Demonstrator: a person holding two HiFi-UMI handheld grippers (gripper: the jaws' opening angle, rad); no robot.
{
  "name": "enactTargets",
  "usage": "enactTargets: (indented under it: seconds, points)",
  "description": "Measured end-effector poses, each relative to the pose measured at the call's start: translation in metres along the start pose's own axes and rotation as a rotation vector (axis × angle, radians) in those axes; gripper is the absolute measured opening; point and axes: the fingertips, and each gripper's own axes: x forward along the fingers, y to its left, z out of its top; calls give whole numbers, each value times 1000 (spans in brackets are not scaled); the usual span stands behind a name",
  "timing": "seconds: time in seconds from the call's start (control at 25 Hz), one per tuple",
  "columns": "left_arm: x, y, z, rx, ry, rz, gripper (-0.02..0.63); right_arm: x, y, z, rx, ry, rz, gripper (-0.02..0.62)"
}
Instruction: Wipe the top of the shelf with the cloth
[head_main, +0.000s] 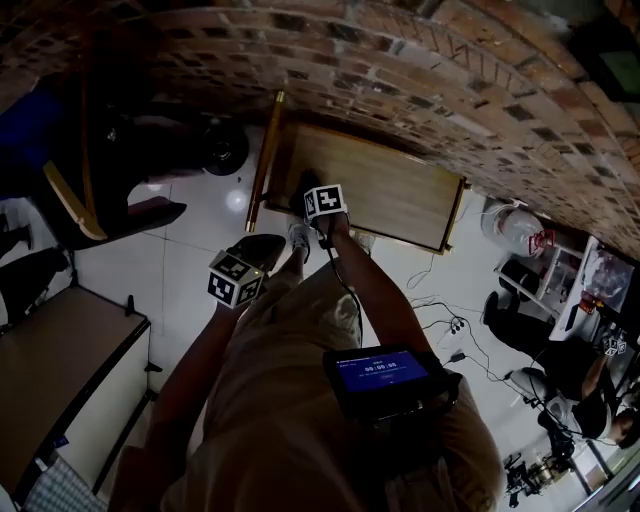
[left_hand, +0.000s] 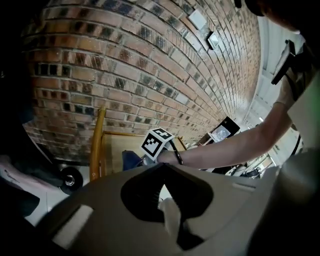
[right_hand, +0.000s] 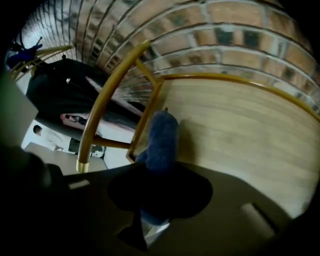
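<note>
Right gripper (right_hand: 159, 172) clenched on cloth (right_hand: 162, 135), at left edge of shelf top (right_hand: 240, 130); left gripper (left_hand: 163, 170) closed, empty. We judge wiping barely begun, most of top left.

Dim indoor scene, underexposed in all three views. In the head view the brick wall (head_main: 420, 70) bows with wide-angle distortion, the corners fall to black, and a small glare spot shines on the white floor (head_main: 232, 197). The left gripper view is blown out along its right edge. In the right gripper view the shelf top (right_hand: 240, 125) looks soft, the cloth (right_hand: 162, 140) casts a shadow rightward, and the foreground is dark and unfocused.
</note>
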Motion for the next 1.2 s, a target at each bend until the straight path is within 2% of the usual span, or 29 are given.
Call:
enactTargets:
  seconds: [0.12, 0.24, 0.36, 0.52, 0.64, 0.8, 1.2]
  points:
    - [-16, 18, -11, -20, -12, 21, 3, 34, 44, 9, -38, 36, 51, 91]
    - [-32, 33, -19, -49, -25, 42, 3, 62, 65, 9, -49, 90, 52, 91]
    - [-43, 41, -27, -69, -39, 47, 3, 79, 68, 2, -80, 140, 8, 91]
    - [-47, 45, -34, -83, -32, 47, 3, 79, 61, 0, -71, 157, -18, 91]
    - [-44, 42, -31, -80, -22, 41, 3, 72, 44, -5, -67, 156, -33, 91]
    - [-34, 36, -18, -40, -9, 17, 3, 55, 7, -15, -23, 139, -53, 91]
    - [1, 0, -2, 45, 43, -20, 3, -2, -104, -62, 102, 83, -123, 91]
